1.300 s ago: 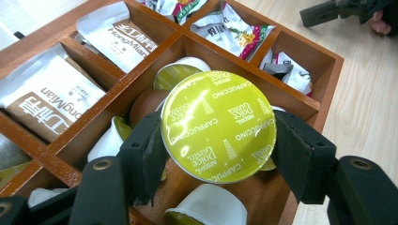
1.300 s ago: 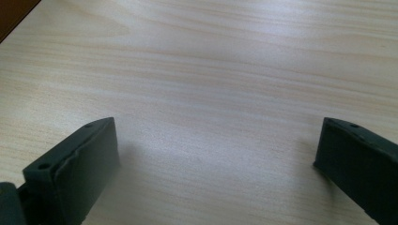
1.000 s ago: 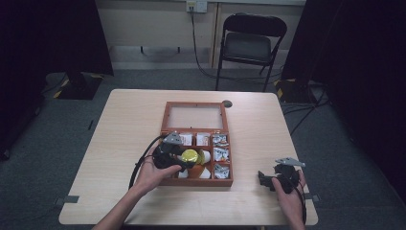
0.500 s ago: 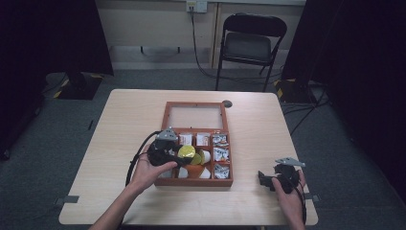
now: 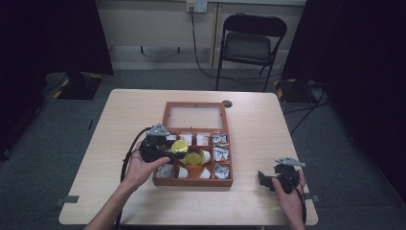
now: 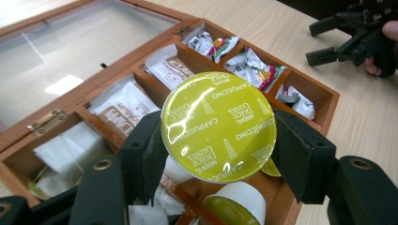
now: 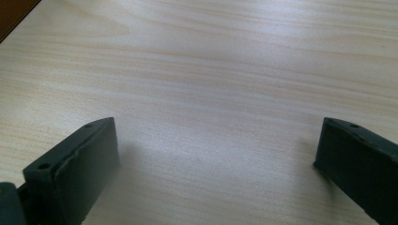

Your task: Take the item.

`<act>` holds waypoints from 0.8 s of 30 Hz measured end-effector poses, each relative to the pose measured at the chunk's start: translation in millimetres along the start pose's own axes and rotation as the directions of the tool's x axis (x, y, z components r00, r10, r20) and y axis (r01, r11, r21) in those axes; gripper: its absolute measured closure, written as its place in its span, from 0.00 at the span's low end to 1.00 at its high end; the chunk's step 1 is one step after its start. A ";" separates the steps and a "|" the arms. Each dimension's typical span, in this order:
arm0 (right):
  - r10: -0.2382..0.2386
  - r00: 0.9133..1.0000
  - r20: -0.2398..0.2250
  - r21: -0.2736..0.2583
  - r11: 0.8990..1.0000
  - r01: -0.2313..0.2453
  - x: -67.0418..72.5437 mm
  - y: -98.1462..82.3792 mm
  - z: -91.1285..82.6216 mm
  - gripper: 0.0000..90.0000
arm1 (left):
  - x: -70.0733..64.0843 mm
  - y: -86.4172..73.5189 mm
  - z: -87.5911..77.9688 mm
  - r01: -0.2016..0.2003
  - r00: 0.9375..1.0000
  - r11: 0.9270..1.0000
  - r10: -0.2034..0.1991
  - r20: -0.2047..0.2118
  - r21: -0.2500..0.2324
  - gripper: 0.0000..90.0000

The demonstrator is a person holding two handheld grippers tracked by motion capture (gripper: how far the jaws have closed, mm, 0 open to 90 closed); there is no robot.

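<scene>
Wooden box [image 5: 193, 181] of sachets and capsules, left jaws gripping yellow-green capsule [image 6: 218, 126], right jaws wide, empty

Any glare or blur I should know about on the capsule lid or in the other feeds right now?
Left gripper view: white glare streaks cross the green capsule lid, lettering still legible; the open box's glass lid reflects light. High view: dim, dark surroundings, compartments soft. Right gripper view: bare table evenly lit, near jaws slightly soft.

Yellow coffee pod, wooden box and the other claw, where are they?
Yellow coffee pod [image 6: 218, 126]: left gripper view, middle of its foil lid.
Wooden box [image 5: 193, 182]: high view, its front wall.
Right claw [image 5: 264, 178]: high view, between its tips.
</scene>
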State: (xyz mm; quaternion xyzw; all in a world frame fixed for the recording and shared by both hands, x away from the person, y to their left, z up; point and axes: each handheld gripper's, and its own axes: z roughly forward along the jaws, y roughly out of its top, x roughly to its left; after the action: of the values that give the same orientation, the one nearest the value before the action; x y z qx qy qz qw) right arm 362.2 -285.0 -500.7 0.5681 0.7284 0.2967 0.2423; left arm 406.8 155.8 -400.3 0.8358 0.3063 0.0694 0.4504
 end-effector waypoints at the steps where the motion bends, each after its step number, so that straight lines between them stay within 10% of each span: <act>1: 0.000 1.000 0.000 0.000 1.000 0.000 0.0 0.0 0.0 0.00 | 0.5 0.3 -1.3 0.000 1.000 1.000 0.000 0.000 -0.003 0.42; 24: -0.001 1.000 -0.001 -0.001 1.000 0.001 -0.2 0.1 0.2 0.00 | 16.5 -0.4 -31.1 0.015 0.998 0.999 -0.018 -0.065 -0.050 0.42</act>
State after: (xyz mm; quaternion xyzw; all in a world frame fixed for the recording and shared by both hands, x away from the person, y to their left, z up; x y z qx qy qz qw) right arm 362.4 -285.1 -500.8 0.5673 0.7288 0.2972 0.2423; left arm 407.8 187.5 -385.1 0.8191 0.3260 0.1005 0.4613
